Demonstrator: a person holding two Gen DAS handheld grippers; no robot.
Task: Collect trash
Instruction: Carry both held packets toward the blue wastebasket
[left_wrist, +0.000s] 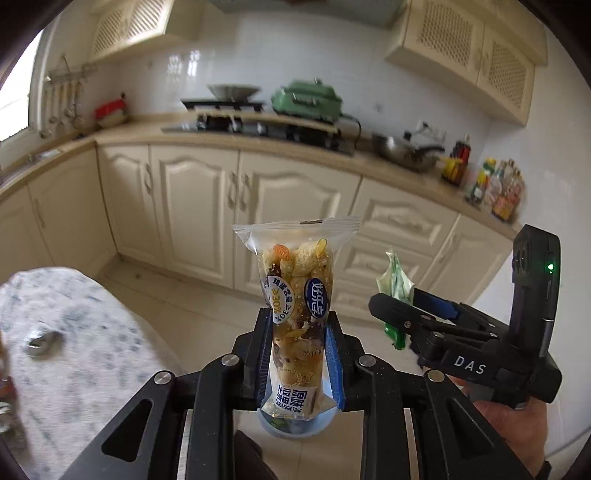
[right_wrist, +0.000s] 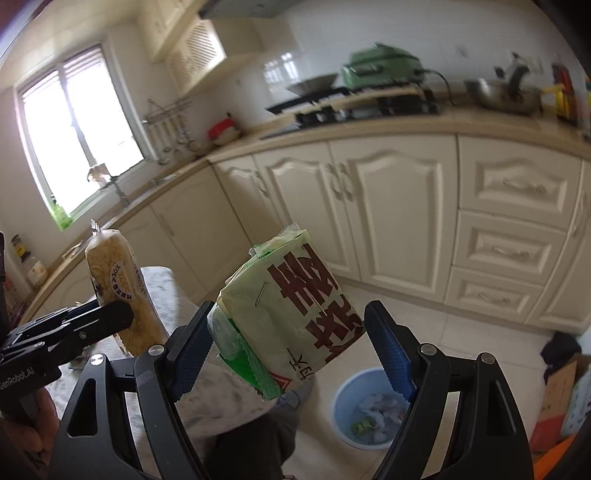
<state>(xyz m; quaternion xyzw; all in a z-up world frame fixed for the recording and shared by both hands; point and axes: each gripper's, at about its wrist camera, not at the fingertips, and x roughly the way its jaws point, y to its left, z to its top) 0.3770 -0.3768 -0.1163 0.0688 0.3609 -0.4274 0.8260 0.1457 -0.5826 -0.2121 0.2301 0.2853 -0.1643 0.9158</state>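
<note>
My left gripper (left_wrist: 297, 354) is shut on a clear snack-bar wrapper (left_wrist: 295, 280) with nuts and a blue logo, held upright in the air. Its blue pads (left_wrist: 334, 362) press both sides. My right gripper (right_wrist: 291, 350) holds a green and white packet (right_wrist: 295, 314) with large brown characters; the left pad touches it, the right pad (right_wrist: 393, 354) stands slightly off. A blue trash bin (right_wrist: 369, 410) with scraps inside stands on the floor below the right gripper. In the left wrist view the right gripper (left_wrist: 399, 314) and the packet (left_wrist: 395, 280) show at right; the bin's rim (left_wrist: 295, 430) peeks below the wrapper.
A table with a mottled white cloth (left_wrist: 74, 332) sits at left with a small metal object (left_wrist: 42, 341) on it. Cream cabinets (left_wrist: 240, 206) and a counter with stove (left_wrist: 240, 118), green cooker (left_wrist: 306, 99) and wok (left_wrist: 406, 151) run behind. Cardboard boxes (right_wrist: 561, 398) lie at the right on the floor.
</note>
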